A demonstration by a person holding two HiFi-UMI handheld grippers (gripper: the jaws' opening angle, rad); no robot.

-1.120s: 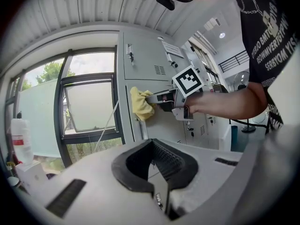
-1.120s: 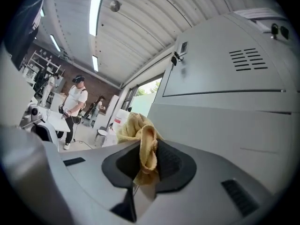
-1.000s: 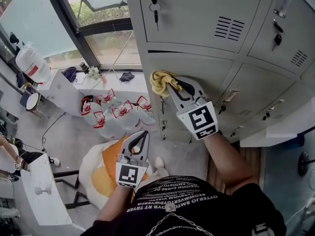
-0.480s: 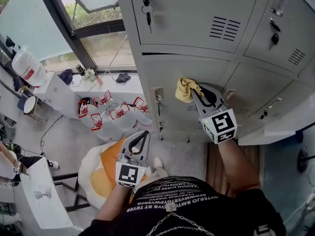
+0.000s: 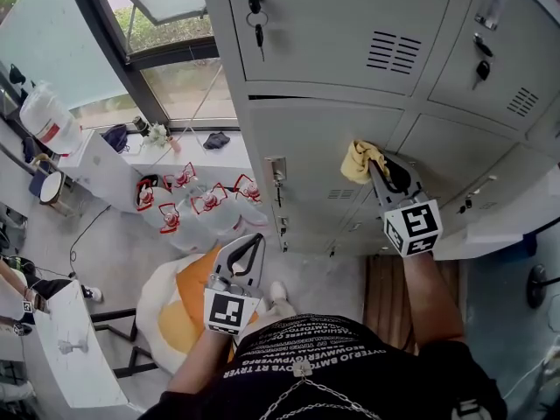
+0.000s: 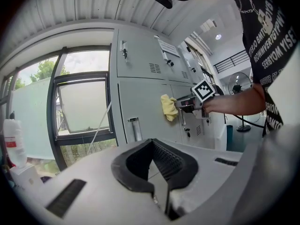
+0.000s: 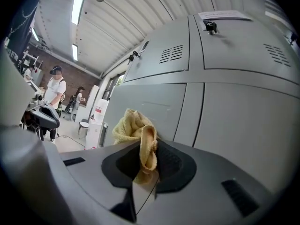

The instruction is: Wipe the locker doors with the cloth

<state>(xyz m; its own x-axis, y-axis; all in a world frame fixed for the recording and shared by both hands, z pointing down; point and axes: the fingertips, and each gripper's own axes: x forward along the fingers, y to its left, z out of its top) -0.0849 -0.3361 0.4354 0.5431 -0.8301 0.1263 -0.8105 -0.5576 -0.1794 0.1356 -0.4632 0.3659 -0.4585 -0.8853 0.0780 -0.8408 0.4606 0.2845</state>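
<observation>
A yellow cloth [image 5: 361,160] is pressed against the grey middle locker door [image 5: 319,151], near that door's right edge. My right gripper [image 5: 378,171] is shut on the cloth, which bunches out ahead of its jaws. In the right gripper view the cloth [image 7: 136,130] is pinched between the black pads, right against the door [image 7: 154,102]. My left gripper [image 5: 248,250] hangs low by the person's waist, shut and empty. The left gripper view shows its closed tips [image 6: 158,193], with the cloth [image 6: 168,107] and the right gripper [image 6: 185,104] far ahead.
Keys [image 5: 256,17] hang in the upper door's lock. A metal handle [image 5: 278,171] sits at the middle door's left edge. Water jugs [image 5: 188,201] stand on the floor by the window. An orange and white cushion [image 5: 175,300] lies below. People [image 7: 56,90] stand in the distance.
The right gripper has carried the cloth to the right across the middle locker door, from its left edge to near its right edge. The left gripper has stayed put.
</observation>
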